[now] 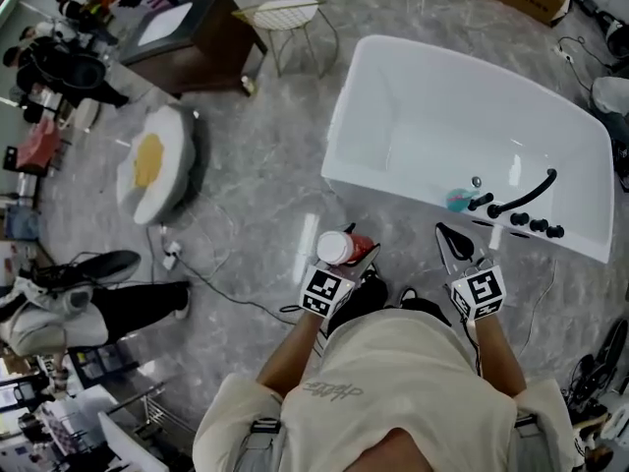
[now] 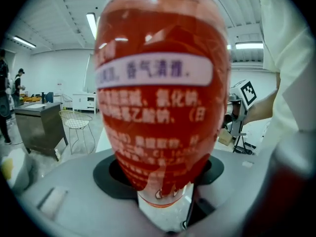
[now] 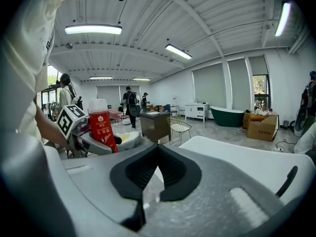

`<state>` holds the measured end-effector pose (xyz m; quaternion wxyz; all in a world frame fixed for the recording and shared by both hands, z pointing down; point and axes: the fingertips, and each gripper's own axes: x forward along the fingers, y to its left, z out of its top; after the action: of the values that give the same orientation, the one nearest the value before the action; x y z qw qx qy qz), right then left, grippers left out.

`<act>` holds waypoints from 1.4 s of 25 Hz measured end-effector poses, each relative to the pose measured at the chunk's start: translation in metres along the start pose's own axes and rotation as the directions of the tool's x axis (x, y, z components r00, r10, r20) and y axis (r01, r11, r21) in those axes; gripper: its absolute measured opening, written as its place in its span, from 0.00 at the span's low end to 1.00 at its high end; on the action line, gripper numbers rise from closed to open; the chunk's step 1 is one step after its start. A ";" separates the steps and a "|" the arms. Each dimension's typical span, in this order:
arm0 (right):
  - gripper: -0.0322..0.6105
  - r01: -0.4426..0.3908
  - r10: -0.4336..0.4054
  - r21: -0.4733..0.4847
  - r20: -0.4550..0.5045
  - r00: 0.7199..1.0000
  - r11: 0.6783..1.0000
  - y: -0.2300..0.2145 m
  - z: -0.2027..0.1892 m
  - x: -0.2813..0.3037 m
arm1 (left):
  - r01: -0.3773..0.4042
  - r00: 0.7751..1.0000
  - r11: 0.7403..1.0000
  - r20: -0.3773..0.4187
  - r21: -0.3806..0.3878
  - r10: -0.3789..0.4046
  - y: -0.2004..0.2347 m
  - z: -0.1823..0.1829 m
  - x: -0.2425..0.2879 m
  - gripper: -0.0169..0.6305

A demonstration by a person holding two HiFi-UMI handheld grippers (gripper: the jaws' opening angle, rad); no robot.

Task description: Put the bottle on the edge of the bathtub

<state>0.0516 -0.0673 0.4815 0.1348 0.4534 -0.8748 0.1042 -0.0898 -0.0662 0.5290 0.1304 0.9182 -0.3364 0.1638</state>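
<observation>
My left gripper (image 1: 356, 254) is clamped on the red bottle (image 1: 339, 247), which stands upright with its white cap on top. It's over the marble floor (image 1: 265, 165), just short of the bathtub (image 1: 393, 193) and its near rim. There's open floor to the left, crossed by one thin cable (image 1: 231, 293). My right gripper (image 3: 157, 148) has its jaws together, gripping nothing, near the rim by the black faucet (image 1: 521, 203).

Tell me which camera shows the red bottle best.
The right gripper view: nearly the whole bottle stands upright, white cap to red body, in the left gripper. The left gripper view is too close: label fills it, top cropped. The head view shows only cap and some red.
</observation>
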 end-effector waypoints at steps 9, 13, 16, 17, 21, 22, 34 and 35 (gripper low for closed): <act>0.05 0.060 -0.058 0.028 -0.066 0.996 0.998 -0.003 -0.004 0.034 | 0.049 0.999 0.997 -0.005 0.063 -0.049 0.057 -0.006 0.065 0.49; 0.05 0.060 -0.055 0.057 -0.100 0.993 0.997 -0.014 -0.020 0.046 | 0.042 0.999 0.994 -0.024 0.100 -0.040 0.082 -0.021 0.106 0.49; 0.05 0.034 -0.024 0.078 -0.128 0.992 0.996 -0.021 -0.034 0.053 | 0.029 0.998 0.995 -0.056 0.097 -0.023 0.094 -0.043 0.131 0.49; 0.05 0.023 -0.012 0.085 -0.137 0.991 0.996 -0.023 -0.039 0.056 | 0.020 0.998 0.995 -0.068 0.097 -0.014 0.099 -0.050 0.139 0.49; 0.05 -0.012 0.028 0.096 -0.171 0.985 0.995 -0.040 -0.059 0.070 | -0.036 0.994 0.995 -0.103 0.096 0.046 0.116 -0.083 0.171 0.49; 0.05 -0.018 0.035 0.094 -0.177 0.984 0.995 -0.045 -0.064 0.074 | -0.039 0.993 0.995 -0.108 0.090 0.049 0.119 -0.090 0.180 0.49; 0.05 -0.088 0.118 0.123 -0.263 0.958 0.989 -0.060 -0.108 0.081 | -0.027 0.986 0.996 -0.160 0.089 0.041 0.131 -0.150 0.267 0.49; 0.05 -0.088 0.121 0.134 -0.270 0.955 0.987 -0.061 -0.111 0.080 | -0.029 0.986 0.996 -0.164 0.088 0.043 0.132 -0.152 0.272 0.49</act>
<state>0.0730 -0.1290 0.6163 0.2226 0.3947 -0.8622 0.2263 -0.0132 -0.2674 0.7907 0.1157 0.8999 -0.3336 0.2559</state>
